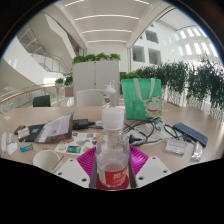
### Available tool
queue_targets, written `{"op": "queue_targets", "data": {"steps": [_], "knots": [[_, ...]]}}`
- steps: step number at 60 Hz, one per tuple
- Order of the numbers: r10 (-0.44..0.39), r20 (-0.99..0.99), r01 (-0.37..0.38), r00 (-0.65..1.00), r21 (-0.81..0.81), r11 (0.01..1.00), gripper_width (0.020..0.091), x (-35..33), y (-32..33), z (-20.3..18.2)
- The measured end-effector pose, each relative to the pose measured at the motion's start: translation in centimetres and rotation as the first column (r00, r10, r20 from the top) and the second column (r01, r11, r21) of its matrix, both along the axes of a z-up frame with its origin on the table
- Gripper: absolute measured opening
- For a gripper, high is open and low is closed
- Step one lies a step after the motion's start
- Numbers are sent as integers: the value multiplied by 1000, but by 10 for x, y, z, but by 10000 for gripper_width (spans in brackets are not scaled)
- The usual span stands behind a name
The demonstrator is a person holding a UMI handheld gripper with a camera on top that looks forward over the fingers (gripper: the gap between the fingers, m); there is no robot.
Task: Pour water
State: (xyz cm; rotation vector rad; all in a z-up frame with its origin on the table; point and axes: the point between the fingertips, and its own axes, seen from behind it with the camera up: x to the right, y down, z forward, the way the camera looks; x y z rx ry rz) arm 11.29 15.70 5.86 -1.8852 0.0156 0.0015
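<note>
The fingers grip a water bottle at lower centre, upright over the cluttered counter; a green bag stands beyond.

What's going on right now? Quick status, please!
Gripper shut on water bottle, upright, cap on. White cup just left of fingers, not yet filled as far as visible. Cluttered table beyond; nothing blocking.

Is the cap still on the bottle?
Yes, a white cap sits on top of the bottle, which stands between the pink pads.
</note>
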Motion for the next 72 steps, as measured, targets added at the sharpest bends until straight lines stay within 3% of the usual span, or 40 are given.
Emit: {"op": "queue_targets", "data": {"steps": [3, 6, 7, 16, 22, 23, 27, 32, 33, 57, 72], "knots": [[3, -8, -3, 1000, -20, 1000, 479, -2, 1, -17], [16, 10, -17, 1000, 16, 1000, 472, -5, 4, -17], [15, 11, -15, 1000, 19, 1000, 471, -19, 0, 2], [6, -11, -6, 1000, 5, 1000, 471, -2, 5, -16], [5, 6, -5, 1000, -4, 1000, 517, -2, 3, -16], [-2, 1, 2, 1000, -17, 1000, 528, -18, -2, 1], [-20, -13, 19, 1000, -70, 997, 591, -15, -9, -4], [-40, -17, 37, 999, -119, 992, 841, -15, -26, -5], [-42, -17, 40, 999, -122, 992, 859, -15, -30, -4], [21, 89, -7, 996, -155, 988, 835, -89, -216, 72], [24, 82, -11, 996, -152, 988, 846, -203, -343, 147]]}}
